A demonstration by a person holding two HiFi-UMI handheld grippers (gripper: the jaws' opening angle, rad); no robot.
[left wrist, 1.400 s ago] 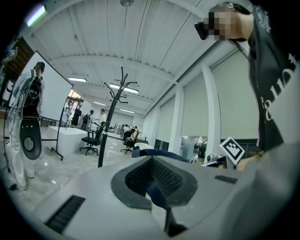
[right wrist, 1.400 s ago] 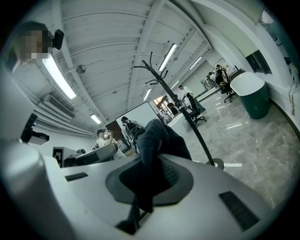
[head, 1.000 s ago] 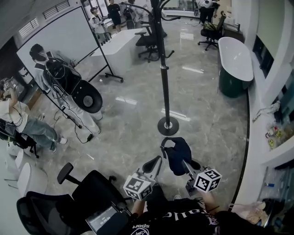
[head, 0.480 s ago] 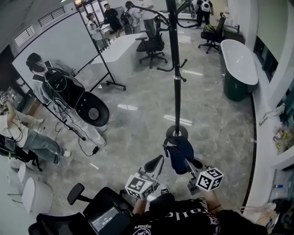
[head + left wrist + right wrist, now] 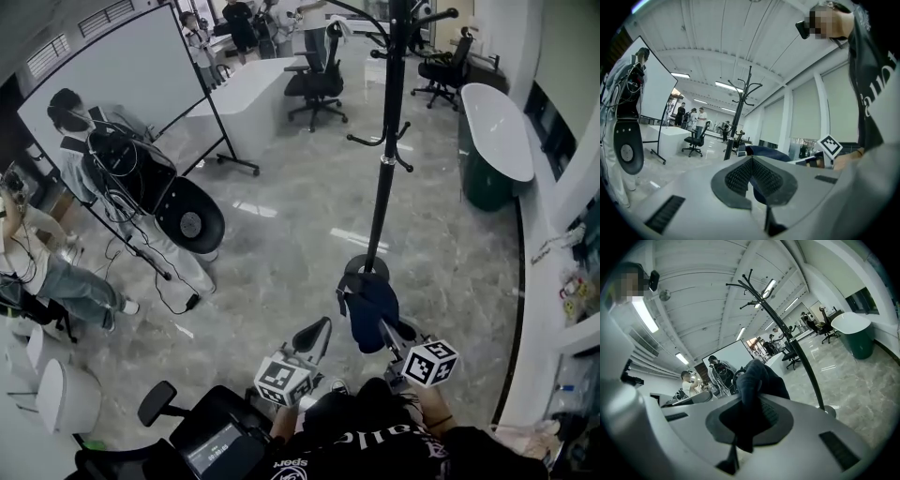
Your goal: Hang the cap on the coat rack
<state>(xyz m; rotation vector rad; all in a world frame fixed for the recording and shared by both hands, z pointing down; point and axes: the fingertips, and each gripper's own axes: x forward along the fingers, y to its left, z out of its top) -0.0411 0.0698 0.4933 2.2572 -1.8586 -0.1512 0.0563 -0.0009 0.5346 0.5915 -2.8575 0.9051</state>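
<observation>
Pinching the navy cap in the closed jaws of the right gripper, fabric bunched above the tips. Holding it low by the base of the coat rack. On the left gripper, jaws pressed together, empty.

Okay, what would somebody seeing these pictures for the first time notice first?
Low in the head view, the dark blue cap dangles from the right gripper, whose jaws are shut on it. Behind it the tall black coat rack rises from its round base on the glossy marble floor; a green-sided bathtub sits at the right.
</observation>
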